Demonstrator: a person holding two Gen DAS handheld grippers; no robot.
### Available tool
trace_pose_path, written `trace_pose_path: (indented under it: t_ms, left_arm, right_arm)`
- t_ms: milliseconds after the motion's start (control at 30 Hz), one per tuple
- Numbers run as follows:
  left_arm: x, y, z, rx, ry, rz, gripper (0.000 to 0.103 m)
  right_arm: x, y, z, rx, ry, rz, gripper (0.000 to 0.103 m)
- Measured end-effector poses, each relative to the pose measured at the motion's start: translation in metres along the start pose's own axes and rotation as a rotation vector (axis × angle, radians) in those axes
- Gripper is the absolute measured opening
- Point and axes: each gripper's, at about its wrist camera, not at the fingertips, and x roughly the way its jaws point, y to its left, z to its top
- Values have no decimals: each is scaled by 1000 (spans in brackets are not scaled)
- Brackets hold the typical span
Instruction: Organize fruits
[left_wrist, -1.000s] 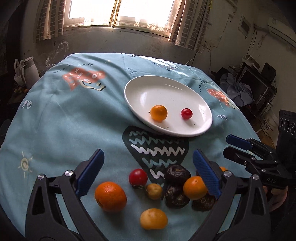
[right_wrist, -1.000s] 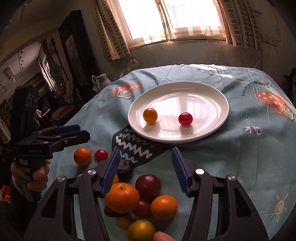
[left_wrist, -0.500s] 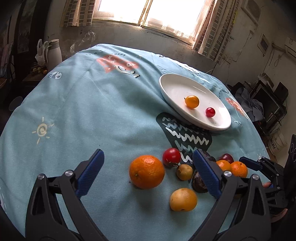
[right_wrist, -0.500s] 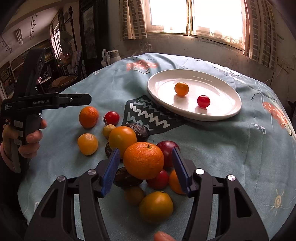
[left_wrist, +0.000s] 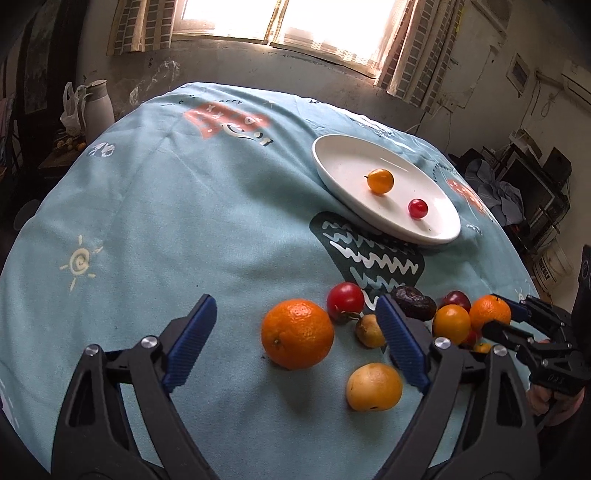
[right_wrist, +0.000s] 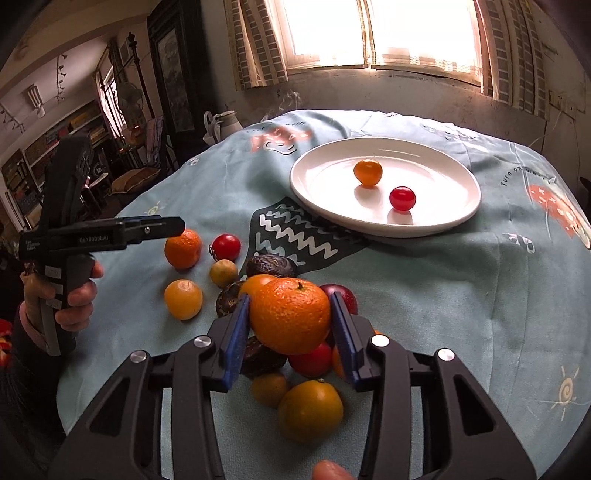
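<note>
A white plate (left_wrist: 332, 162) (right_wrist: 454, 214) holds a small orange fruit (left_wrist: 381, 181) (right_wrist: 368, 172) and a red cherry tomato (left_wrist: 418, 208) (right_wrist: 402, 198). My right gripper (right_wrist: 290, 325) is shut on a large mandarin (right_wrist: 290, 315) (left_wrist: 490, 312) at the top of a fruit pile. My left gripper (left_wrist: 295, 328) is open, with another mandarin (left_wrist: 297, 334) (right_wrist: 183, 249) between its fingers, untouched. A red tomato (left_wrist: 345, 301), a yellow fruit (left_wrist: 373, 386) and dark wrinkled fruits (left_wrist: 413, 302) lie nearby.
The round table has a light blue printed cloth (left_wrist: 166, 221). A white jug (left_wrist: 98, 110) stands beyond the table's far left edge. Several more fruits (right_wrist: 310, 410) lie under my right gripper. Furniture and clutter stand around the table.
My right gripper has closed onto the large mandarin in the pile. My left gripper has shifted so its mandarin sits between the open fingers.
</note>
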Motion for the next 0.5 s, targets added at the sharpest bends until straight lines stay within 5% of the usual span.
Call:
trace_pose_path:
  t_ms: [167, 500]
  left_arm:
    - [6, -14, -8, 102, 33, 4, 70]
    - [23, -12, -13, 113, 91, 59, 58]
  right_arm:
    - [-1, -9, 1, 53, 0, -11, 44]
    - [-4, -9, 2, 55, -11, -10, 44]
